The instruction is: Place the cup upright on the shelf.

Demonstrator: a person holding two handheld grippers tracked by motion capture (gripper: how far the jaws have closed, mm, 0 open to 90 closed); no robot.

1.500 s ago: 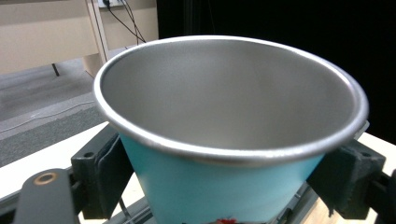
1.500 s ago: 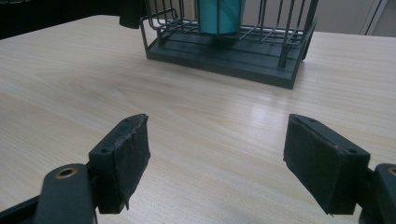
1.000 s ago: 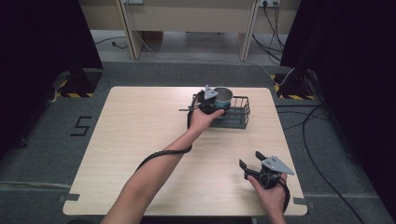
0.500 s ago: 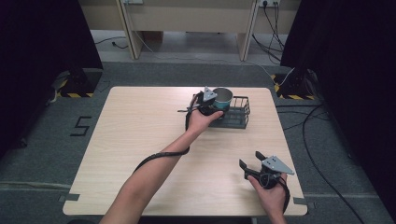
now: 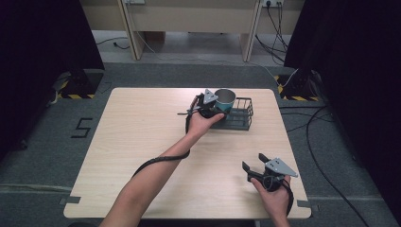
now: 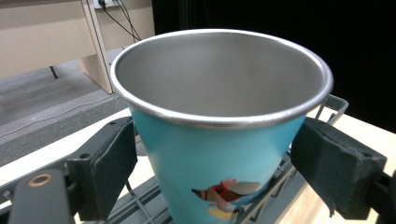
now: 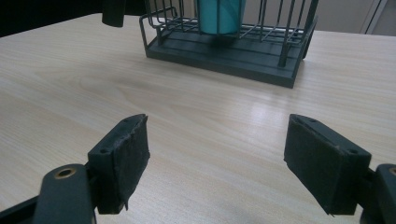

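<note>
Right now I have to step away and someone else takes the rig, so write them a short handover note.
Left hand-held gripper: at the teal cup, jaws on either side of it; contact cannot be told.
Right hand-held gripper: open, holding nothing, low over the table near its front right corner.
The cup stands upright inside the dark wire rack at the far side of the table.
Done: cup is in the rack.
Left: probably opening and drawing the left gripper away.

Table (image 5: 142, 142): left half and centre bare, open to passage. Rack (image 5: 242, 118) at far edge, right of centre: wire walls bar entry from the sides, top open. Cup (image 6: 219, 140) upright at the rack's left end, left gripper (image 5: 210, 106) flanking it. Right gripper (image 5: 257, 166) at near right corner, bare wood between it and rack
</note>
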